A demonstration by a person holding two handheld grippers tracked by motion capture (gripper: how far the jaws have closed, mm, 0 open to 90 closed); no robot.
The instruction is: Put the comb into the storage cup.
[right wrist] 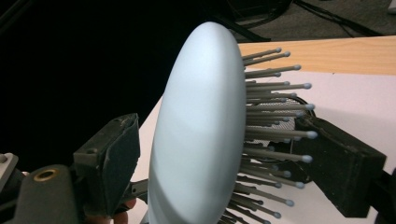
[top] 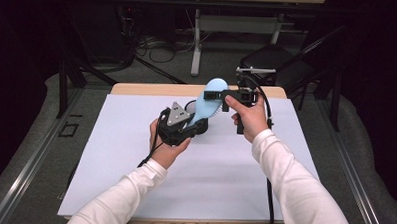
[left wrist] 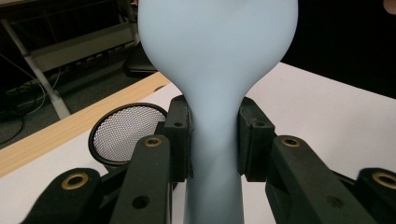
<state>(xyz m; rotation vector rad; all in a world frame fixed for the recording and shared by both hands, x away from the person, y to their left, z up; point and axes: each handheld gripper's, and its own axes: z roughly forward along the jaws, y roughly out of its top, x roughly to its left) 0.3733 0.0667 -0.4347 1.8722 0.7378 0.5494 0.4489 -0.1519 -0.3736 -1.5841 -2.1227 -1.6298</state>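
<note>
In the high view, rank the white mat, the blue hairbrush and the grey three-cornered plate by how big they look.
1. White mat, largest by far.
2. Blue hairbrush.
3. Grey three-cornered plate, a little smaller than the brush; both are held above the table, so nearness may skew this.

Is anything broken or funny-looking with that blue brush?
Nothing looks broken. The blue hairbrush is held up off the table, handle clamped in the left gripper, with its bristles straight. The mesh cup stands upright.

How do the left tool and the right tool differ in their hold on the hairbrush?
The left tool is clamped on the light blue hairbrush's narrow handle; the right tool straddles its wide head, one jaw behind the smooth back, one at the bristle tips, not yet pressing. Both are black and hand-held.
</note>
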